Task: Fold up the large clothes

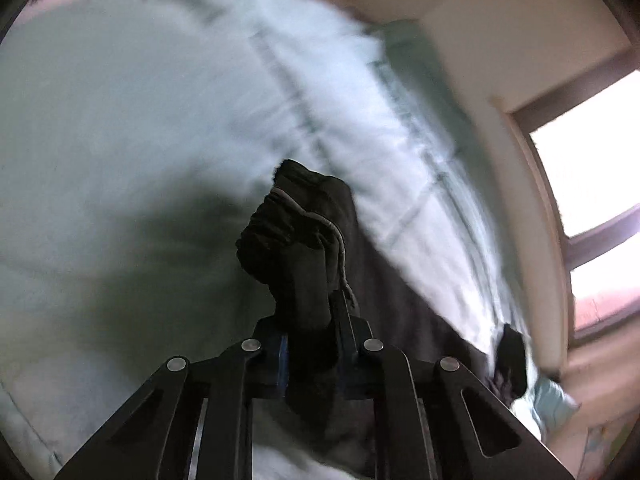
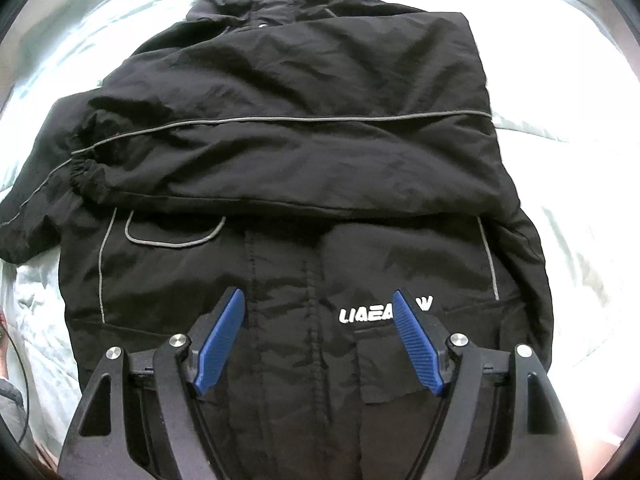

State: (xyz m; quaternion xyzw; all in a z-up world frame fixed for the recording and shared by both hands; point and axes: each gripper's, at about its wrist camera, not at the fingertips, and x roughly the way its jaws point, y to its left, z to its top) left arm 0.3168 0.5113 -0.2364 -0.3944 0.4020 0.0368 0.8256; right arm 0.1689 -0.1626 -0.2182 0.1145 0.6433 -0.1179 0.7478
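Observation:
A black jacket [image 2: 304,152] with grey piping and a white chest logo [image 2: 360,314] lies spread on the bed. One sleeve [image 2: 280,160] is folded across its chest, ending in a gathered cuff [image 2: 84,176]. My right gripper [image 2: 317,291] hangs open over the lower front, blue pads [image 2: 218,344] wide apart with nothing between them. In the left wrist view my left gripper [image 1: 310,308] is shut on a bunched black cuff [image 1: 296,232] with grey piping, lifted off the sheet. The view is motion-blurred. The left gripper does not show in the right wrist view.
A pale green bedsheet [image 1: 100,140] covers the bed under and around the jacket [image 2: 580,280]. A window [image 1: 592,152] and a cream wall [image 1: 500,40] lie past the bed's far side. A thin dark cable [image 2: 22,380] runs along the left edge.

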